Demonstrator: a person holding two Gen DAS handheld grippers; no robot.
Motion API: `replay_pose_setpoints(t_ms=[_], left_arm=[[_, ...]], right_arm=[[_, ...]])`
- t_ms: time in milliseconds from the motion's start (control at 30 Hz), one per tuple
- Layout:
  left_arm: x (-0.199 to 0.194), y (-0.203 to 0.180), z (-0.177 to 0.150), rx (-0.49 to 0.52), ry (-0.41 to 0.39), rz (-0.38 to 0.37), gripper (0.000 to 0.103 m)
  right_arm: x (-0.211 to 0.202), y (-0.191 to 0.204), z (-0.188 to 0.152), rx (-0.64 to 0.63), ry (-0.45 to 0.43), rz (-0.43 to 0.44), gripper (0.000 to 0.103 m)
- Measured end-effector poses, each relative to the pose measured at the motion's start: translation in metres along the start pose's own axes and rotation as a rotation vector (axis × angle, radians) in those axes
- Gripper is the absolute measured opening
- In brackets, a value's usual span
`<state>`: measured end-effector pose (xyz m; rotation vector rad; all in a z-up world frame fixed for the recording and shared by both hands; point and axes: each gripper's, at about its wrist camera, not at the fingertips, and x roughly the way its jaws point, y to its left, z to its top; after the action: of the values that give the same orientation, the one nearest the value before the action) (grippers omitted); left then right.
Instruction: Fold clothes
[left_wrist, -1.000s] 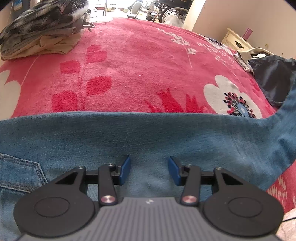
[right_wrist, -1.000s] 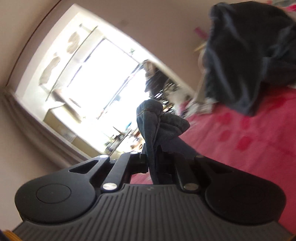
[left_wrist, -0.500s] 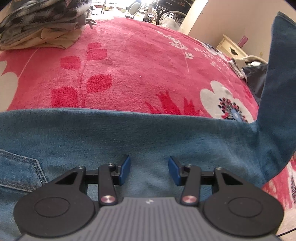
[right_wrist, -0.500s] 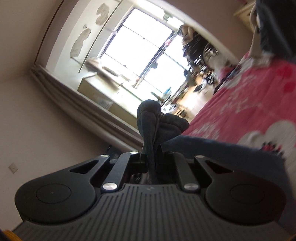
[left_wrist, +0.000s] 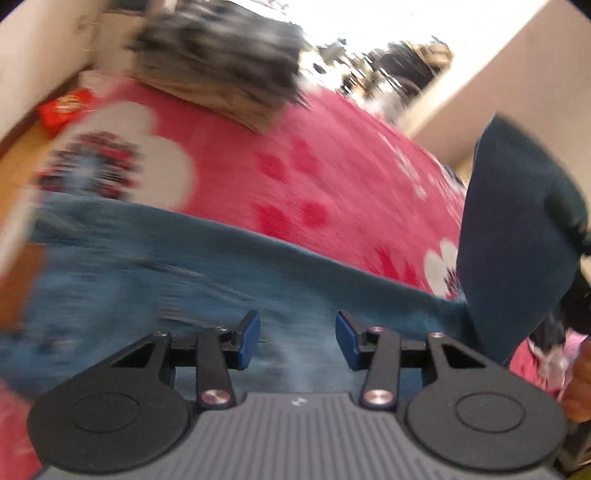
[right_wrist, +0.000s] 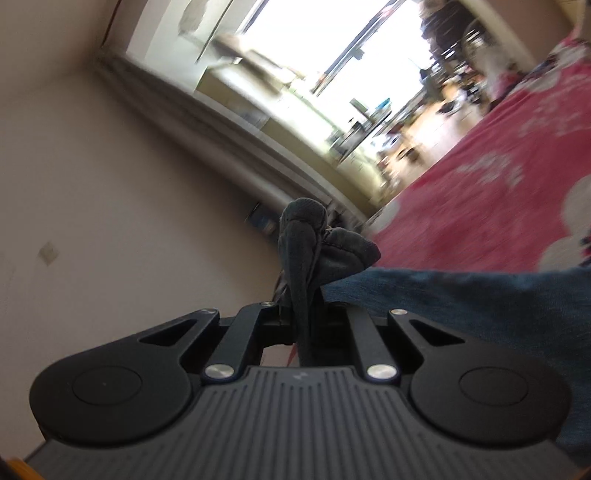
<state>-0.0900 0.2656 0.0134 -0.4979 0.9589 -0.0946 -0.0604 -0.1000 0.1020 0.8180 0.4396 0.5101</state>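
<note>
Swung leftward, left gripper (left_wrist: 297, 341) blurs jeans (left_wrist: 155, 280), jaws apart.

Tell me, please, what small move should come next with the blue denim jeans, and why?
Probably carry the right gripper, shut on the raised leg end of the blue denim jeans, across over the flat part; the open left gripper hovers over it, holding nothing.

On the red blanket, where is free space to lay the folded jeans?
Free: the red blanket between the jeans and the clothes pile. Crowded: the far-left corner under that pile, and the right side, where the right gripper lifts the jeans leg.
</note>
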Motion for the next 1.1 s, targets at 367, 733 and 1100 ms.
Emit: replay_pose_setpoints(t_ms=[367,733,1100], left_arm=[[-0.076,0.136,-0.011,-0.37,-0.142,0.095,0.047],[-0.072,0.184,-0.023,-0.553,-0.158,0.081,0.047],[-0.09,0.185,-0.021,-0.529,-0.203,0.064,0.049]], right_arm=[[0.112,0.066,-0.083,-0.166,0.262,0.12,0.004],[0.169,0.114,-0.191,-0.599,0.444,0.085,0.004],[0.168,0.151,-0.267,-1.064,0.577,0.087,0.015]])
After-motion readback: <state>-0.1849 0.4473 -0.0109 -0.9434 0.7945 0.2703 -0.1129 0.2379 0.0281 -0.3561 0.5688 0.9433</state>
